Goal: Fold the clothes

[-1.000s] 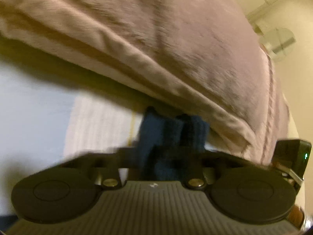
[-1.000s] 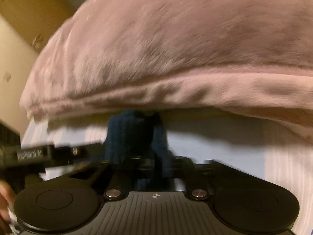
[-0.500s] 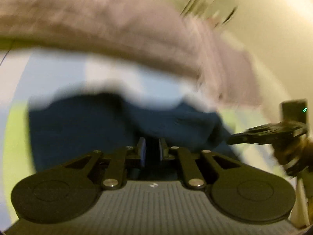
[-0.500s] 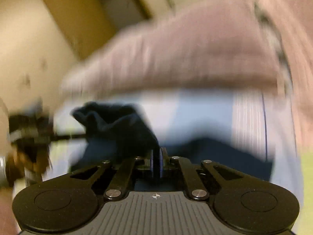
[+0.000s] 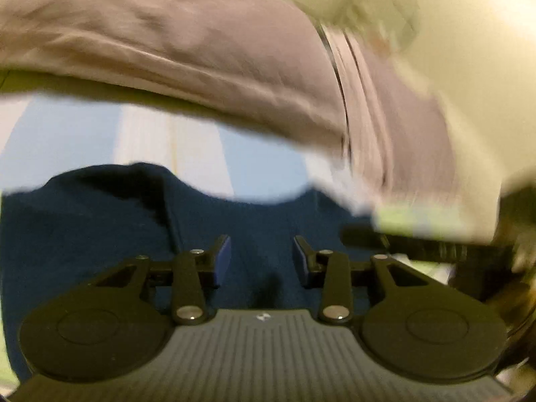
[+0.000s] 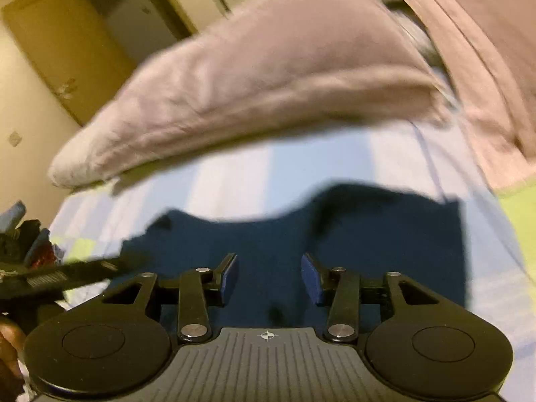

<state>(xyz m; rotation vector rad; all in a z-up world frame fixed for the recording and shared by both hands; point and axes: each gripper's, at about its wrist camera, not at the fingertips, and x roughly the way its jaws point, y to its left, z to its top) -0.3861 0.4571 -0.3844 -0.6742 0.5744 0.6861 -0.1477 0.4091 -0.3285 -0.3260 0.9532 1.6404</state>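
Observation:
A dark navy garment lies spread flat on the striped bed sheet; it also shows in the right wrist view. My left gripper is open and empty, just above the garment's near part. My right gripper is open and empty too, over the same cloth. The left gripper shows at the left edge of the right wrist view. The right gripper shows as a blurred dark bar in the left wrist view.
A large pink pillow lies across the bed beyond the garment; it also shows in the right wrist view. A second pink pillow lies at the right. A wooden door stands behind.
Both grippers held bunched navy cloth near the pillow, pulled back toward me, laid the garment flat and opened. Both now stand empty over it.

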